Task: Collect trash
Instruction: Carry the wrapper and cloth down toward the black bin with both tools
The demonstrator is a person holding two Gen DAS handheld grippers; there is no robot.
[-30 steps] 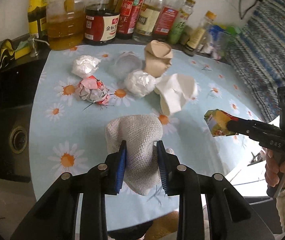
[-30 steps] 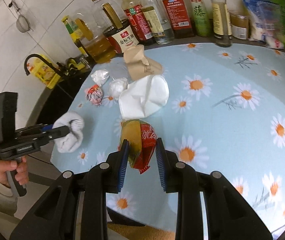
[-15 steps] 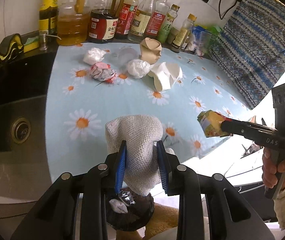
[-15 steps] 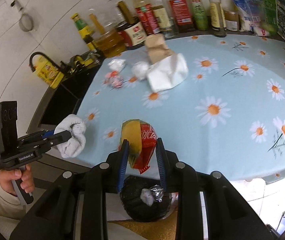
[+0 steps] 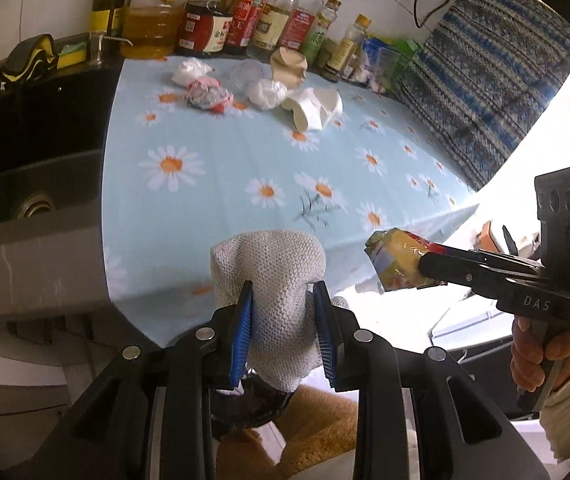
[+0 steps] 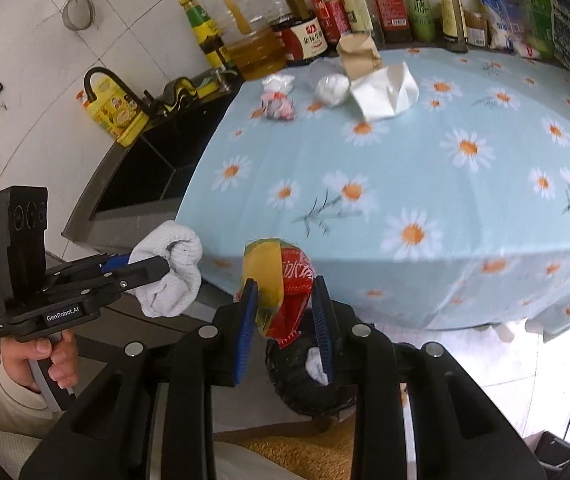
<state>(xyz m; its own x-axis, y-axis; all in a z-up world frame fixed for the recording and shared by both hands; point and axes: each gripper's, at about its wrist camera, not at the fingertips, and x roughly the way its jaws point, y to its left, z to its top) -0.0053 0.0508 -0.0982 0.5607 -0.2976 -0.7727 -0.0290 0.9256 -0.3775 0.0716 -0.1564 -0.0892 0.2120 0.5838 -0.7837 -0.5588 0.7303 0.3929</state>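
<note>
Grip first: the left gripper (image 5: 283,330) was clamped on a white knitted cloth wad (image 5: 273,276), and the right gripper (image 6: 285,322) was clenched on a crumpled yellow-and-red snack wrapper (image 6: 281,284). Both loads hung off the near edge of the daisy tablecloth (image 6: 445,184), above a black-lined bin (image 6: 305,380) that showed directly under the right jaws, with a bit of white trash already in it. In the left wrist view the bin (image 5: 253,400) was only partly visible under the cloth.

Farther out, more trash lay at the far side of the table: a crushed white paper cup (image 6: 385,94), a crushed brown paper cup (image 6: 359,56), a white wad (image 6: 331,86), a pink-and-white crumpled wrapper (image 6: 277,106) and another white wad (image 6: 279,82). Bottles (image 6: 325,12) lined the far wall, and a dark sink (image 5: 33,156) sat to the left.

Likely risks: the cloth seemed to hang nearer the bin's rim than its middle, so letting go there could have dropped it on the floor. The light wrapper might have clung to a pad or drifted aside on release.
</note>
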